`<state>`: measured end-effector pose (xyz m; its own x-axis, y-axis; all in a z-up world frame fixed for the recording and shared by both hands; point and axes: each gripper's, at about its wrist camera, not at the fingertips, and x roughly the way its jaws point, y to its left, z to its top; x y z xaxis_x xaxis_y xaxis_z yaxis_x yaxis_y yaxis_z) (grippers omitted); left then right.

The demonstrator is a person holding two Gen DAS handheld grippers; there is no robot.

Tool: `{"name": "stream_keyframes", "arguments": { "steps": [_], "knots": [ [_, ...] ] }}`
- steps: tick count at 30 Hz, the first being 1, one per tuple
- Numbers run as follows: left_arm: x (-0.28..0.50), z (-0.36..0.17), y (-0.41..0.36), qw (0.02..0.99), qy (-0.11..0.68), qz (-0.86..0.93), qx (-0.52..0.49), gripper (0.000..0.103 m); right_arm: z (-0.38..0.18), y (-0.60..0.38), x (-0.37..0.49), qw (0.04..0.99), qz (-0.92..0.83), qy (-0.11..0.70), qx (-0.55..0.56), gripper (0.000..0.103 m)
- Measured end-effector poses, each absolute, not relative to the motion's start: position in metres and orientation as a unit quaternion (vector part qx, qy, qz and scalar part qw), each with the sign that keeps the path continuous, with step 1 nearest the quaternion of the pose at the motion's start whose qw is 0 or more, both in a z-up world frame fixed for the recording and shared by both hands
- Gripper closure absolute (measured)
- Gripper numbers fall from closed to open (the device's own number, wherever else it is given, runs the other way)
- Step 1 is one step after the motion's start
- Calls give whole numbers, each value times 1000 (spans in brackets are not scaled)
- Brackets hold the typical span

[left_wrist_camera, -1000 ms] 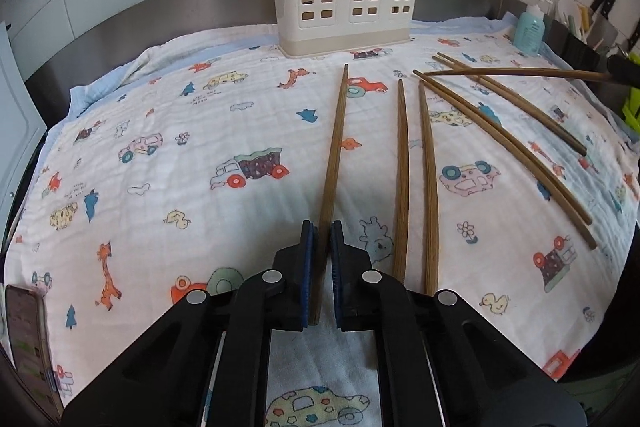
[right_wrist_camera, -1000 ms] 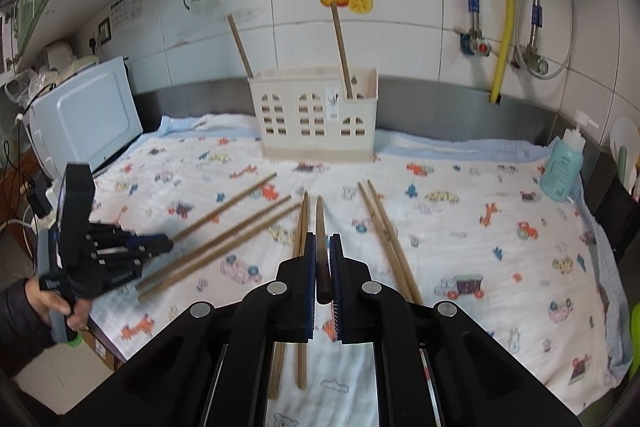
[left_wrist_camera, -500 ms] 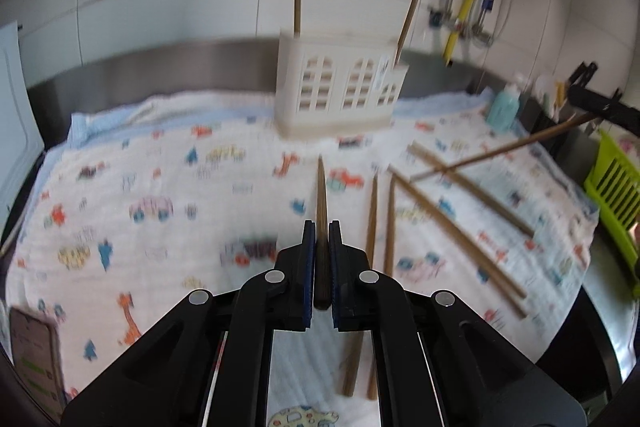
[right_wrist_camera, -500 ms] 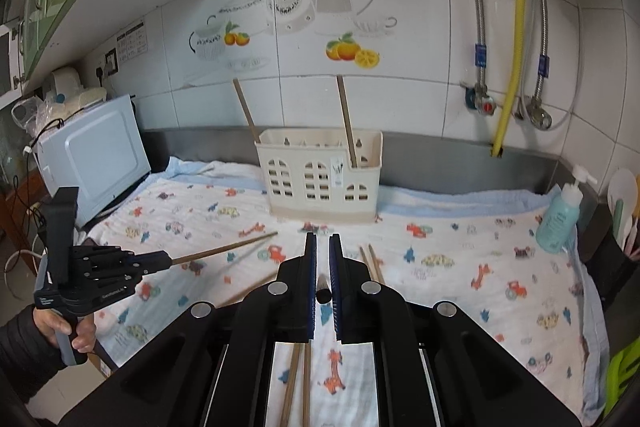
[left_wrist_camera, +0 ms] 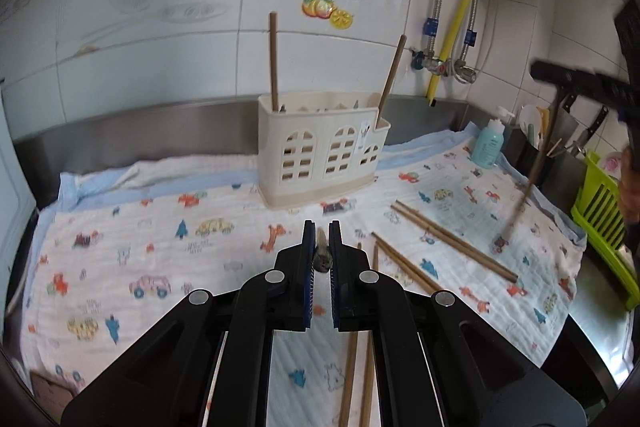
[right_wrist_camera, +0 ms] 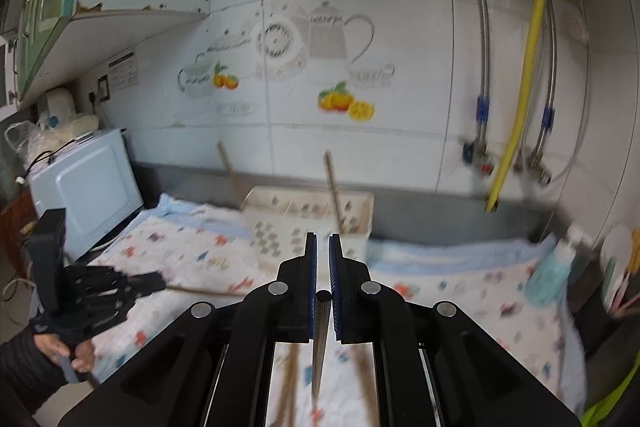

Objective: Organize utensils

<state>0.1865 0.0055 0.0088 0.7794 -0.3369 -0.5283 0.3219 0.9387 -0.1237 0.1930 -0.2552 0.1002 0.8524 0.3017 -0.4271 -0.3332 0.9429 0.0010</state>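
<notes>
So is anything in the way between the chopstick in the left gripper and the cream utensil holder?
Nothing visible. The left gripper is shut on a chopstick, and only bare printed cloth lies ahead of the utensil holder. The loose chopsticks lie off to the right.

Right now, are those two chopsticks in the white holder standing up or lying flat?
Standing up. In the left view, both chopsticks rise out of the top of the white holder; the right one leans slightly.

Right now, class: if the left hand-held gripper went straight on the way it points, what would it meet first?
Probably the cream plastic utensil holder, dead ahead of the left hand-held gripper with only bare printed cloth between, though depth is unclear.
</notes>
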Motion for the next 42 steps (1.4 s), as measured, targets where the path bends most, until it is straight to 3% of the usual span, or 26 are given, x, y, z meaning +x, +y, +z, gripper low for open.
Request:
{"name": "stream_keyframes", "arguments": {
  "steps": [8, 12, 31, 33, 42],
  "knots": [
    [206, 21, -4, 944, 273, -184, 0, 97, 148, -253, 247, 971, 140, 189, -38, 103],
    [208, 23, -5, 945, 270, -186, 0, 97, 140, -247, 253, 968, 141, 201, -46, 103],
    [213, 25, -4, 943, 274, -186, -7, 97, -57, -228, 272, 874, 203, 436, -76, 95],
    [213, 25, -6, 943, 276, -186, -2, 97, -72, -226, 279, 866, 202, 452, -77, 89],
    [216, 19, -9, 936, 299, -184, 31, 97, -115, -222, 307, 843, 187, 496, -89, 89]
  ]
}}
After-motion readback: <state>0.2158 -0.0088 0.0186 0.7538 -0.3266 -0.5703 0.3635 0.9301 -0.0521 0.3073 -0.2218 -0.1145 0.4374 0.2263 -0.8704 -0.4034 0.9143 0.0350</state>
